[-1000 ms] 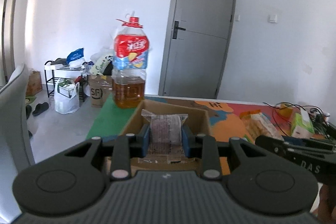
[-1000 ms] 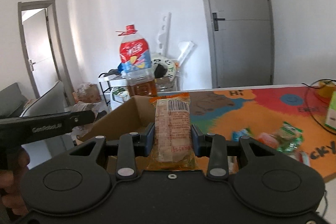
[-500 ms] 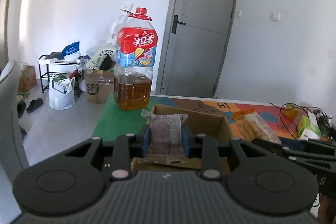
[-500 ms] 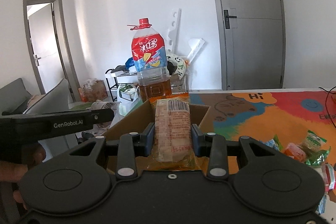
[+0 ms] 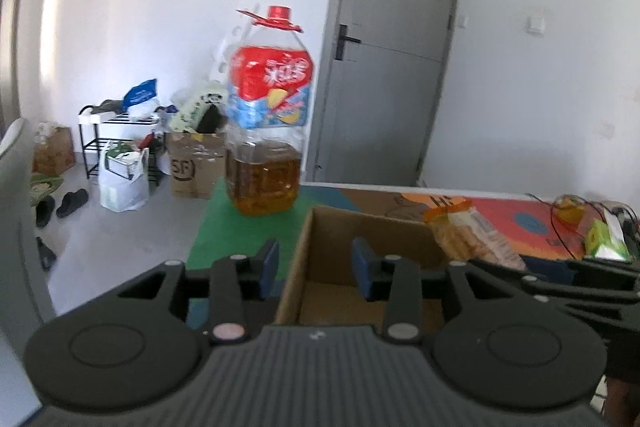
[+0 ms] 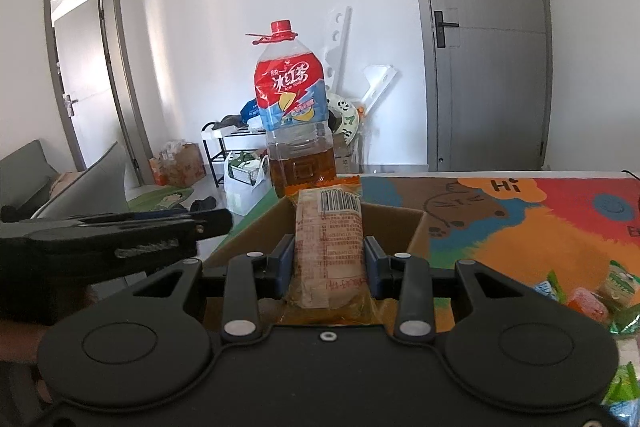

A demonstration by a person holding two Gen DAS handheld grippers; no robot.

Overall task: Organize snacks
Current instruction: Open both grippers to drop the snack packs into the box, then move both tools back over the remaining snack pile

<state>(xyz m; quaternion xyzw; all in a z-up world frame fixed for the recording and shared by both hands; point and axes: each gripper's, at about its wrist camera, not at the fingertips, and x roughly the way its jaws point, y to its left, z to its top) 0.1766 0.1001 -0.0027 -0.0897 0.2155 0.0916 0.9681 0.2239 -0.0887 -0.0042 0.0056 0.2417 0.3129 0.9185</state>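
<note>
My left gripper (image 5: 315, 267) hangs over the left wall of an open cardboard box (image 5: 380, 239). Its jaws are opening and nothing is between its blue pads. No packet shows on the visible part of the box floor. My right gripper (image 6: 328, 267) is shut on an orange-edged wrapped pastry (image 6: 328, 247), held upright over the near side of the cardboard box (image 6: 400, 227). In the left wrist view that pastry (image 5: 472, 235) shows at the box's right rim. The left gripper's body (image 6: 120, 239) crosses the left of the right wrist view.
A big iced-tea bottle (image 5: 266, 131) stands on the green corner of the mat just behind the box. Several loose snack packets (image 6: 600, 299) lie on the colourful mat to the right. A green pack (image 5: 604, 239) and cables sit at the far right.
The left gripper's jaws have parted and the wrapped snack they held is gone from between them. Both grippers have come further over the box; the right still holds its pastry.
</note>
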